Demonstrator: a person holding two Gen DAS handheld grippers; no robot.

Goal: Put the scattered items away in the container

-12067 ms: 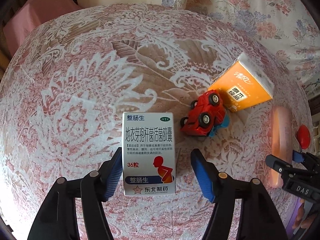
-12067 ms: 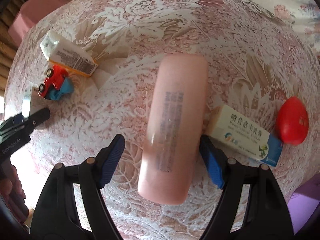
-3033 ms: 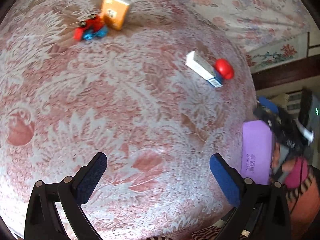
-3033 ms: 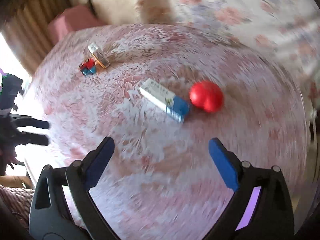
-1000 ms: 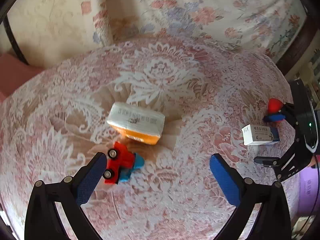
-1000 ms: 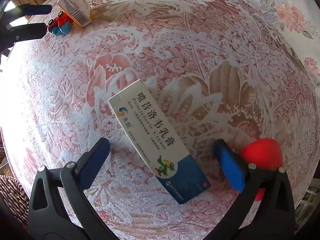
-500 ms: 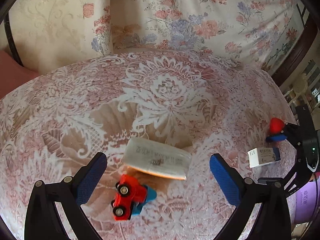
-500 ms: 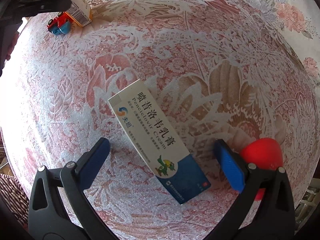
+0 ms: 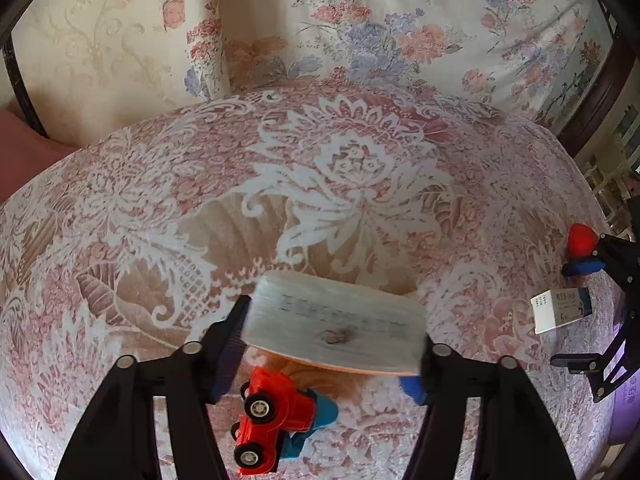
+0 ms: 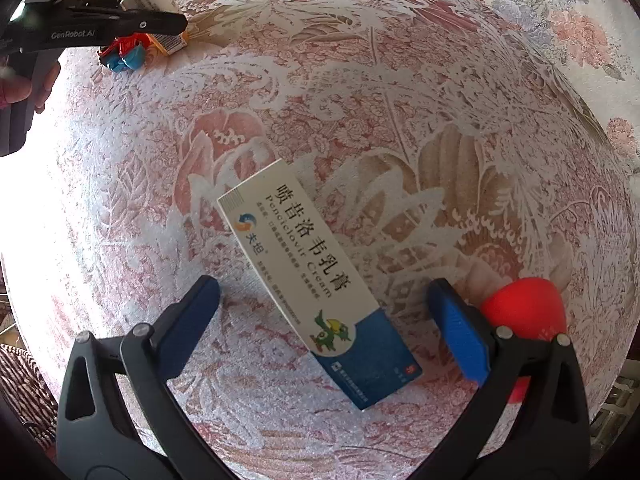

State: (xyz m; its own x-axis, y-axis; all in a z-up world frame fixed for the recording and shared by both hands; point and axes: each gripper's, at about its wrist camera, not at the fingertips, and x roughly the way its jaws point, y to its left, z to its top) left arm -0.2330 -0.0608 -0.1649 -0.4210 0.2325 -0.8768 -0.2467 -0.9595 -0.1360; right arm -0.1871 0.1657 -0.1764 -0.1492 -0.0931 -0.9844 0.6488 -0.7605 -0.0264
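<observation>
The left tongs [image 9: 332, 344] are gripping the orange tissue pack [image 9: 334, 322], their pads pressing its two ends, with the red toy car [image 9: 276, 420] lying just below it on the patterned tablecloth [image 9: 340, 184]. The right tongs [image 10: 324, 320] are hovering wide open over the cream box [image 10: 316, 276], which is lying diagonally between the pads without touching either. A red egg-shaped thing [image 10: 524, 308] is sitting just beside the right pad. At the left view's lower right edge a purple container [image 9: 628, 412] is peeking in; its contents are hidden. Floral fabric [image 9: 400, 28] is hanging beyond the table.
</observation>
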